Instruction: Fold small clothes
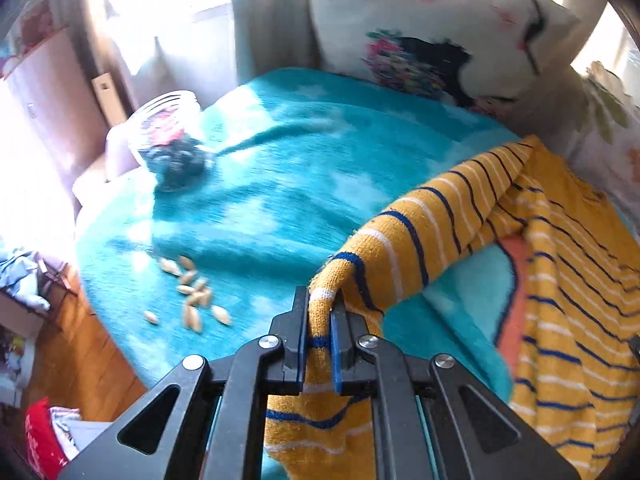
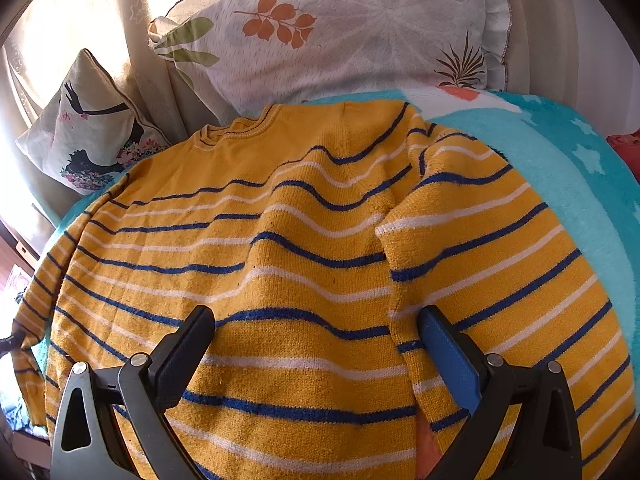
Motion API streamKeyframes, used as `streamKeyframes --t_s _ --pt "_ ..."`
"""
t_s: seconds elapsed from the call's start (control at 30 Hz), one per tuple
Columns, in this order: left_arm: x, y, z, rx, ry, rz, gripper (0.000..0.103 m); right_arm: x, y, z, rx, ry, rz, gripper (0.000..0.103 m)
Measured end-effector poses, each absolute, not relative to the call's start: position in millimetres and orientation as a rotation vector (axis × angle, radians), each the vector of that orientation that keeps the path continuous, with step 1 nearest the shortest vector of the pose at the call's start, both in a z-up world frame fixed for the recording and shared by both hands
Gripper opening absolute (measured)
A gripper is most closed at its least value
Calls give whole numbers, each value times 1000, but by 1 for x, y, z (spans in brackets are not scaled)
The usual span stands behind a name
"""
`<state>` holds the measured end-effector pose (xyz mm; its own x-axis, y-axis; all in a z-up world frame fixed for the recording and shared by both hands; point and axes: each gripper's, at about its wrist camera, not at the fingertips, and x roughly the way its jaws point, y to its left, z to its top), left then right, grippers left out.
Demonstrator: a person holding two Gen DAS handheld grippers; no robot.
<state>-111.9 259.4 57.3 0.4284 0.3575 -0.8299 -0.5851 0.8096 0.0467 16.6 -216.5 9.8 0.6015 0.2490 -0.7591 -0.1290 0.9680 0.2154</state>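
A small yellow sweater [image 2: 304,248] with blue and white stripes lies spread on a turquoise blanket [image 2: 560,168], collar toward the pillows. My right gripper [image 2: 316,316] is open and empty, hovering just above the sweater's lower body, its jaws wide apart. In the left wrist view my left gripper [image 1: 320,300] is shut on the sweater's left sleeve [image 1: 424,232] near the cuff and holds it lifted off the blanket [image 1: 280,184]; the sleeve arcs back to the sweater's body [image 1: 576,320] at the right.
A glass jar [image 1: 172,140] lies on its side at the blanket's far left. Several small beige seeds or shells [image 1: 192,292] are scattered near the bed edge. Pillows [image 2: 344,32] stand behind the sweater. Wooden floor [image 1: 80,360] lies below left.
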Motion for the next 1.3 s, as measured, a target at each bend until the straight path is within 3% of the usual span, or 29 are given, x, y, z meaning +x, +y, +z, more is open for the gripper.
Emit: streamKeyframes --t_s 0.13,0.2,0.27,0.3,0.53,0.6,0.73,1.1,1.2,1.27,1.3 --pt "-121 264 61 -281 932 602 10 18 -214 10 126 907 211 103" --pt "-127 245 68 -271 905 544 17 19 -213 10 114 911 207 103" --pt "-128 227 76 -263 881 458 36 19 -210 9 93 916 201 103" --pt "-131 215 78 -265 868 414 39 20 -208 9 78 920 197 103" --pt "-124 142 43 -290 987 57 39 15 -208 13 66 901 194 103" --pt "-116 127 26 -281 1053 10 38 6 -212 22 76 852 188 103" --pt "-117 108 20 -239 1065 -33 7 -19 -220 38 55 769 178 103" --pt "-178 175 66 -257 933 253 5 -39 -277 39 154 786 83 103" --pt "-184 168 76 -276 889 180 23 -44 -283 42 155 783 62 103" --pt "-180 151 83 -251 853 141 52 -47 -283 42 151 795 64 103" --pt "-177 145 85 -240 838 124 55 -48 -282 40 155 810 73 103"
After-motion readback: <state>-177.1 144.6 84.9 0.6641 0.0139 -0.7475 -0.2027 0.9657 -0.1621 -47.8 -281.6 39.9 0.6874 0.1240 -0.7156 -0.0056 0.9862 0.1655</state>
